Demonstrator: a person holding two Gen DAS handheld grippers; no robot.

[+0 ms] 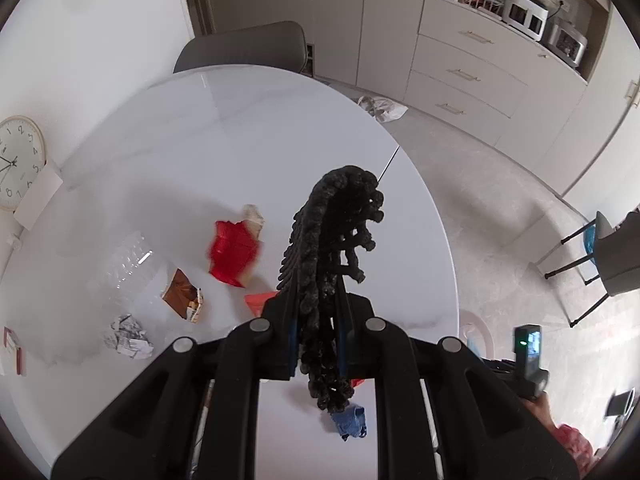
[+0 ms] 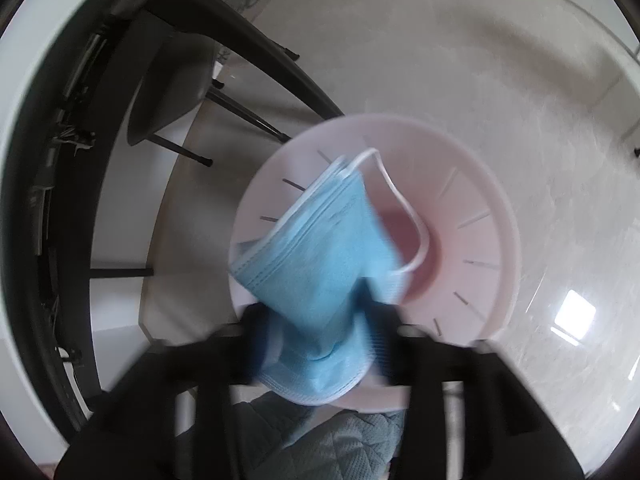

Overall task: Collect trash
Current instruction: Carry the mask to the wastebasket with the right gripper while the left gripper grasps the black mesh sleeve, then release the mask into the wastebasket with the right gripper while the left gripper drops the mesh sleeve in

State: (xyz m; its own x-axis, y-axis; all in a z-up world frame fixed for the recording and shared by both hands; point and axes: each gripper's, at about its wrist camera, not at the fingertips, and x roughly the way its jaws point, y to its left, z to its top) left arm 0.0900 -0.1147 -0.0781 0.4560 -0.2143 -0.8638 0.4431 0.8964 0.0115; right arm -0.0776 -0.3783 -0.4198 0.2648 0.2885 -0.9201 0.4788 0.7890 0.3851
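My left gripper (image 1: 316,300) is shut on a black knitted, ropy bundle (image 1: 340,208) and holds it above the round white table (image 1: 200,128). On the table lie a red wrapper (image 1: 232,252), a brown wrapper (image 1: 182,294), a crumpled paper ball (image 1: 128,336), clear plastic (image 1: 128,268) and a blue scrap (image 1: 352,422). In the right wrist view a light blue face mask (image 2: 316,248) hangs loosely between the parted fingers of my right gripper (image 2: 320,332). It is right over a pink bin (image 2: 472,220) on the floor. The fingers are blurred.
A clock (image 1: 16,160) leans at the table's left edge. A grey chair (image 1: 244,46) stands behind the table and another chair (image 2: 172,92) stands next to the bin. A plastic bag (image 1: 382,106) lies on the floor by the cabinets. The pink bin's rim (image 1: 476,324) shows beside the table.
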